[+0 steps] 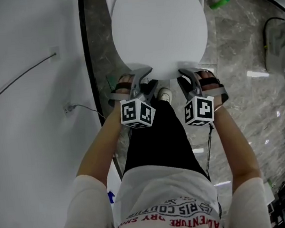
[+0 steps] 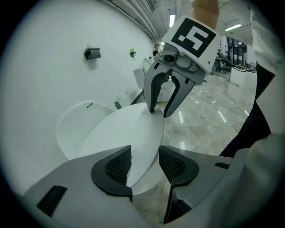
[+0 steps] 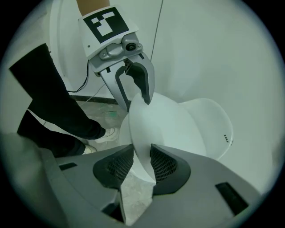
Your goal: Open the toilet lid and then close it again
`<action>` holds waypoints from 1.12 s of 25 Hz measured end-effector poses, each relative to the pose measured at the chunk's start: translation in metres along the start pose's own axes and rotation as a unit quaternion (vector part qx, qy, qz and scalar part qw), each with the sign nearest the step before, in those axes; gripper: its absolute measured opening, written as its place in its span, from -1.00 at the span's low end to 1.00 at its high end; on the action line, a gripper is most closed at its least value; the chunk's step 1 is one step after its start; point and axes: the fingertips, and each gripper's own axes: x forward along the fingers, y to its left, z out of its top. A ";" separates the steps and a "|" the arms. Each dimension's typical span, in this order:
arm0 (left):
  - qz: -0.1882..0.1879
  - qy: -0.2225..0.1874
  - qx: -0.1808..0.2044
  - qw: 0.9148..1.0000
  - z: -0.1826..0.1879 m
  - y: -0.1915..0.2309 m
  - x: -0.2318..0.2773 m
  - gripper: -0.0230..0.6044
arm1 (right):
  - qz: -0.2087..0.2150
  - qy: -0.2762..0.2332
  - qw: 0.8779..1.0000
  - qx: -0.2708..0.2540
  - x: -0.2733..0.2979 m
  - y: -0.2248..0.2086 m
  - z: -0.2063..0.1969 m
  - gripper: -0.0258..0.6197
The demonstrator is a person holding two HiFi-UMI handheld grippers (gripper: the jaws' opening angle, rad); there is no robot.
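The white toilet lid (image 1: 159,29) lies down flat over the bowl, seen from above in the head view. Both grippers sit at its near front rim. My left gripper (image 1: 140,83) straddles the rim on the left, my right gripper (image 1: 187,79) on the right. In the left gripper view the lid (image 2: 120,133) runs between the dark pads of the left gripper (image 2: 144,162), with a gap beside its edge, so the jaws are open. The right gripper view shows the lid (image 3: 164,124) between the pads of the right gripper (image 3: 141,162), with very little room; these jaws look open too.
A white wall (image 1: 28,72) with a thin cable (image 1: 19,82) runs along the left. Grey marble floor (image 1: 242,51) lies to the right, with a green object (image 1: 220,2) near the toilet's back. The person's shoes (image 1: 164,94) stand just under the lid's front.
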 end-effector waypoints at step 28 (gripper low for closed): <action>-0.053 0.046 -0.071 0.995 -0.069 -0.048 0.083 -0.30 | 0.060 0.019 0.994 0.087 0.100 0.057 -0.040 -0.62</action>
